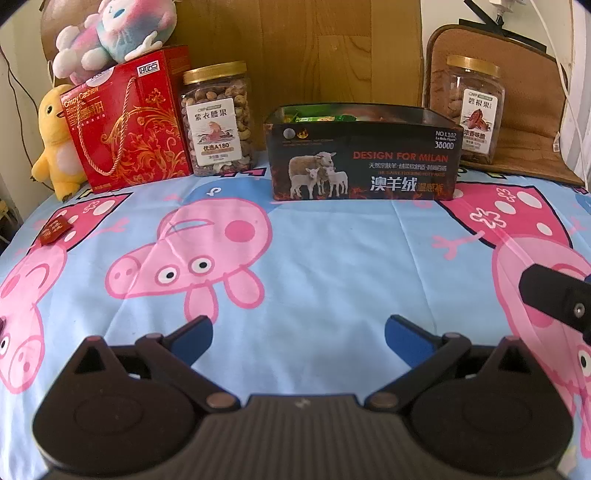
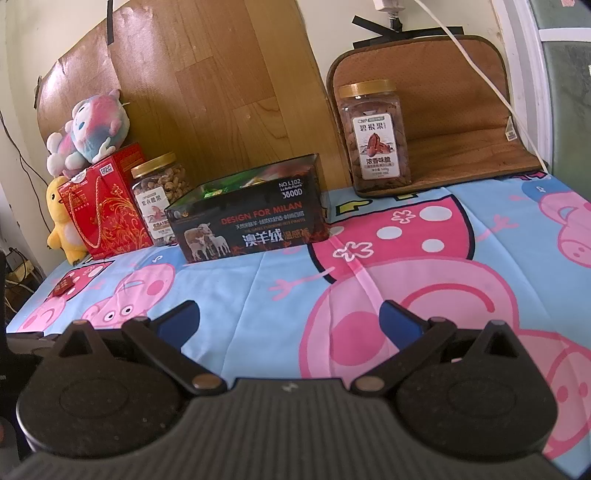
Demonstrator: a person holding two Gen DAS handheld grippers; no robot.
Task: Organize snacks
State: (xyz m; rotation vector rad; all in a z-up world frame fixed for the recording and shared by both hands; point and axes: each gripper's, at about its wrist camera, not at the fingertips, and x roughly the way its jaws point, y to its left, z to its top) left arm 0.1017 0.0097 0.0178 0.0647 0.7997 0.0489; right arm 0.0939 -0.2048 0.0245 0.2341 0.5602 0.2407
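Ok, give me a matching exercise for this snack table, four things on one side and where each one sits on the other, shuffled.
Things:
1. Pink plush
2. Cashew jar
3. Pecan jar
4. Small red packet

Places:
A. on the brown mat, right of the black box
B. flat on the cloth, far left
C. on top of the red gift box
D. between the red gift box and the black box

Pairs: 1-C, 2-D, 3-A, 4-B
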